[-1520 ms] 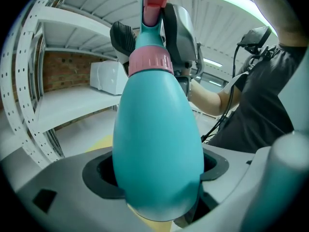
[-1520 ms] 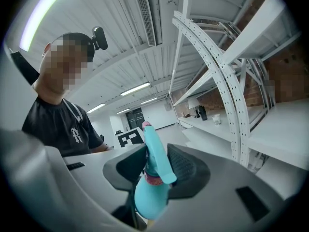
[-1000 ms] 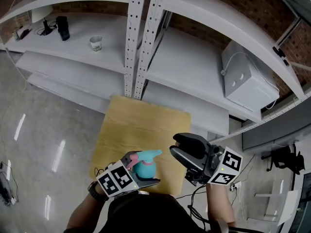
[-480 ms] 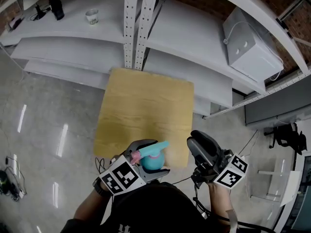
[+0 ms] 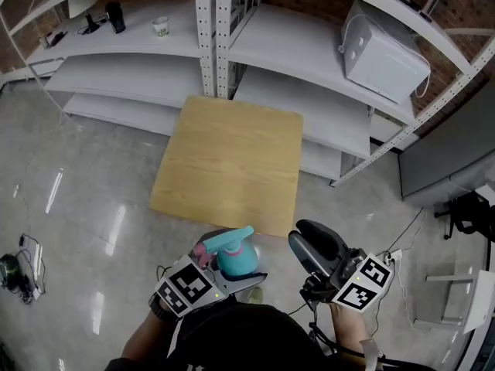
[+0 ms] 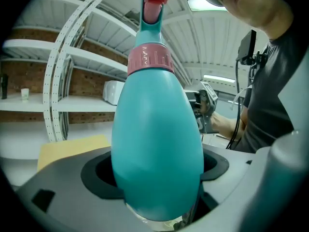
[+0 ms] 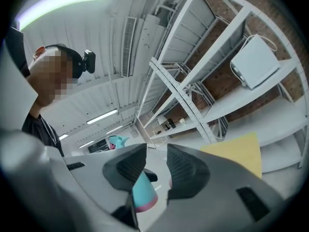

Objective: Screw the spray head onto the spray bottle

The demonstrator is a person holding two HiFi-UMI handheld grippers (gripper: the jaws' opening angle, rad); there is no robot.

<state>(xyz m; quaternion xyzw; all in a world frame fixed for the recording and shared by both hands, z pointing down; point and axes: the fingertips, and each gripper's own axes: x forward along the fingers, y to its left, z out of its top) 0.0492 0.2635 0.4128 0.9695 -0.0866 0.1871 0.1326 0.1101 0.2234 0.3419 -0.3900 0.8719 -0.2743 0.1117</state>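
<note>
A teal spray bottle (image 5: pixel 234 260) stands upright in my left gripper (image 5: pixel 230 266), whose jaws are shut on its wide body (image 6: pixel 157 144). A pink collar (image 6: pixel 149 59) joins the bottle to the teal-and-pink spray head (image 5: pixel 228 240) on top. My right gripper (image 5: pixel 304 238) hangs just right of the bottle, apart from it. Its pads (image 7: pixel 186 166) stand a narrow gap apart with nothing between them. Through that gap the bottle's neck and collar (image 7: pixel 140 191) show beyond the jaws. Both grippers are over the floor, short of the wooden table (image 5: pixel 232 153).
White metal shelving (image 5: pixel 309 52) runs behind the table. On it sit a white box (image 5: pixel 383 52), a cup (image 5: pixel 161 26) and small dark items (image 5: pixel 116 15). Glossy grey floor (image 5: pixel 93 192) surrounds the table. Cables lie at the left (image 5: pixel 19 265).
Both grippers have drawn back from over the table's near edge to above the floor in front of it. The bottle stayed in the left gripper. The right gripper sank a little.
</note>
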